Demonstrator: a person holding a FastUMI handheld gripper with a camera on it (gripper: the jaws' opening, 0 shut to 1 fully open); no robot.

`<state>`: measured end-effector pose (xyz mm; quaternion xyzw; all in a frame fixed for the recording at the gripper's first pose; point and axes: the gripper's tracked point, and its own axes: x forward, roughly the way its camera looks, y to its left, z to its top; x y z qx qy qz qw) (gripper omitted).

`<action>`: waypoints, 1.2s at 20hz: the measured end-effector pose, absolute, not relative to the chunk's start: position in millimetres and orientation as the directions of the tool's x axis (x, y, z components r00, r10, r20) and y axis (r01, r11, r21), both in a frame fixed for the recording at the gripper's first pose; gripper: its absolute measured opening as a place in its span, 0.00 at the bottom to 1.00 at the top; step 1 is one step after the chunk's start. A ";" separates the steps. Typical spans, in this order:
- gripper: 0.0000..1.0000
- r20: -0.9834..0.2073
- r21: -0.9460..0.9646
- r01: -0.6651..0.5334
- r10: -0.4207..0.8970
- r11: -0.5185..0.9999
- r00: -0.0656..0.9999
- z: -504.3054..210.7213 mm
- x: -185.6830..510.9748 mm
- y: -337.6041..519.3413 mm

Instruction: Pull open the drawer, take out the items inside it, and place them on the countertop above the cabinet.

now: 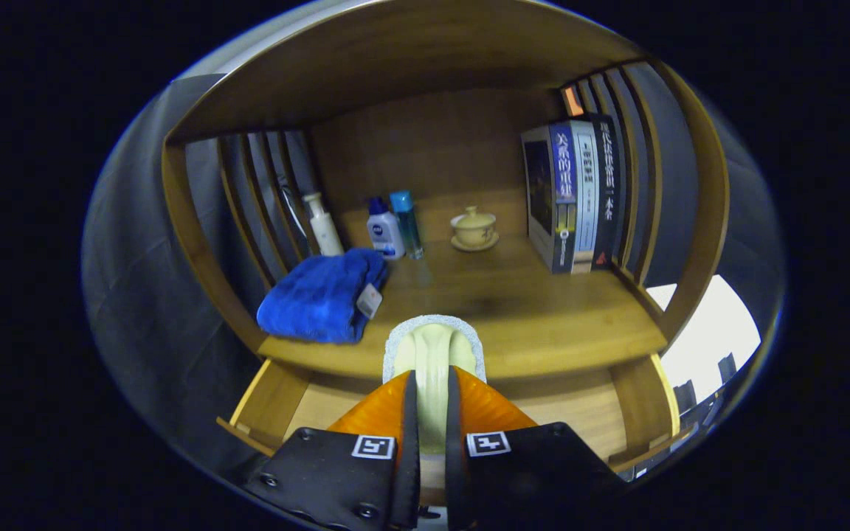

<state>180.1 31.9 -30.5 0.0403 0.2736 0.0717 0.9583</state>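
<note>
Your gripper (431, 387) is squeezed in tight on a pale green brush (432, 354) with a white fuzzy edge. Both orange fingers (377, 413) press on its sides, so the gap between them is narrow and the brush fills it. The brush head sticks out ahead of the fingers at 12 o'clock and hangs over the front edge of the countertop (543, 324). Under the fingers you can see the open drawer (580, 413), with its wood sides at 9 o'clock and 3 o'clock of the gripper. You cannot tell if anything else lies in the drawer, since the fingers hide its middle. On the countertop, a folded blue towel (318, 299) with a small tag sits near the brush at 10 o'clock. Behind the towel stand a white bottle (324, 225), a white bottle with a blue cap (384, 230) and a thin teal bottle (406, 225), close together. A small yellow cup with a lid (474, 227) sits on a saucer far back at 12 o'clock. A row of books (572, 195) stands upright at 2 o'clock against the slatted side. The wood just ahead of the brush is bare.
</note>
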 end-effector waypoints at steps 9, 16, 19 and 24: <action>0.22 -0.566 0.054 -0.099 0.112 0.994 0.817 -32.9 283.5 45.5; 0.22 -0.632 0.079 -0.041 0.082 0.996 0.770 -61.3 319.3 34.0; 0.24 -0.637 0.079 -0.041 0.082 0.996 0.766 -65.6 323.2 33.1; 0.35 -0.644 0.077 -0.044 0.083 0.996 0.760 -73.6 323.4 36.1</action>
